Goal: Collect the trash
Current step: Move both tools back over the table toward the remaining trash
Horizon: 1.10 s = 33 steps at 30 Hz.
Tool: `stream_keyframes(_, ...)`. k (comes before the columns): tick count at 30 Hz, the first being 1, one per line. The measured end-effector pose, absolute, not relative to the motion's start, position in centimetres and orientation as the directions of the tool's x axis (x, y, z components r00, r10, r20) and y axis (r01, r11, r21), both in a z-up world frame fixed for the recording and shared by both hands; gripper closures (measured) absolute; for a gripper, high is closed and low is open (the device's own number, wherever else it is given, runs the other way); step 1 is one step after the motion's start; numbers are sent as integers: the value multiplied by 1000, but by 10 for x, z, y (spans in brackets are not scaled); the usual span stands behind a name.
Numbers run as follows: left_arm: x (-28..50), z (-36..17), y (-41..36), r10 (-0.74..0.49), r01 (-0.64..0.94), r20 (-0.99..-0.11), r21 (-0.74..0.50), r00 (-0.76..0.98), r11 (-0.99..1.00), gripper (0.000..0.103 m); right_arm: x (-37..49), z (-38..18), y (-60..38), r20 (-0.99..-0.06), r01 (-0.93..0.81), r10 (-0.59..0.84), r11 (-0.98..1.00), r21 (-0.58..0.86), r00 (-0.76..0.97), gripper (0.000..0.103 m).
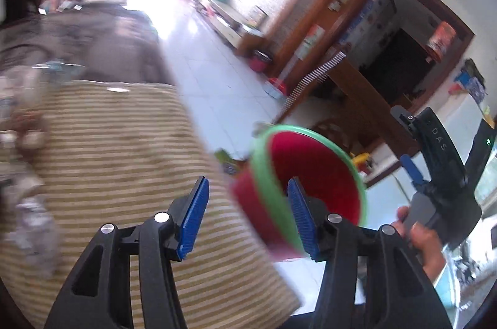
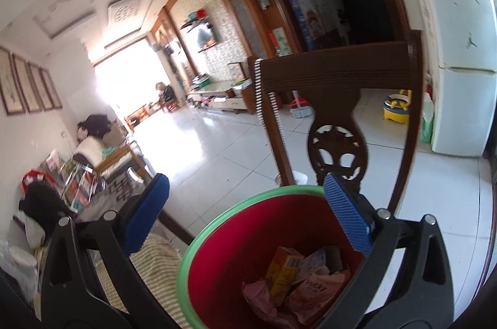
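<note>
Both tongs, left (image 1: 247, 217) and right (image 2: 245, 217), are hanging wide open and holding nothing. You are hovering over the bin (image 2: 198, 239), which is already holding wrappers (image 2: 298, 276). Next, you are seeking more trash on the striped cloth (image 1: 124, 161) beside the bin; white floor tiles (image 2: 223, 142) lie beyond.
</note>
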<state>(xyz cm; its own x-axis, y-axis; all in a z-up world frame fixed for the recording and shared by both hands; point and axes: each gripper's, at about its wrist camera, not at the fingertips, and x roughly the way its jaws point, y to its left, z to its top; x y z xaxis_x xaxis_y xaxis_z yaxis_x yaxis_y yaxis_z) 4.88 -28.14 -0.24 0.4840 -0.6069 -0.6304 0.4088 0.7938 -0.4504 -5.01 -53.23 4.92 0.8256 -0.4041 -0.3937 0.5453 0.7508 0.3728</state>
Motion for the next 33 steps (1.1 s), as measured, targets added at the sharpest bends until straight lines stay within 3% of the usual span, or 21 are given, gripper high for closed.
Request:
stream_keyframes(11,55,-17,-59,-267,34,-709,-325,652,945,50,3,49,-447,-470,387,-237,886,255,850,5)
stream_keyframes(14,72,-25,2,-168,-99,-752,-296,637,950,50,15,48,-414,-479,331,-201,921,205,855,5)
stream_keyframes(19,102,-36,52,-59,-193,-777,-228,626,954,50,38,44,-367,-513,248,-138,957,151,847,5)
stream_keyframes(27,134,-79,81,-30,-273,-815,-228,579,935,51,55,38,-312,-536,146,-84,986,75,840,5)
stream_keyframes(33,135,-73,85,-63,-266,-799,-272,598,925,70,54,33,-280,-541,69,-64,998,-11,839,5)
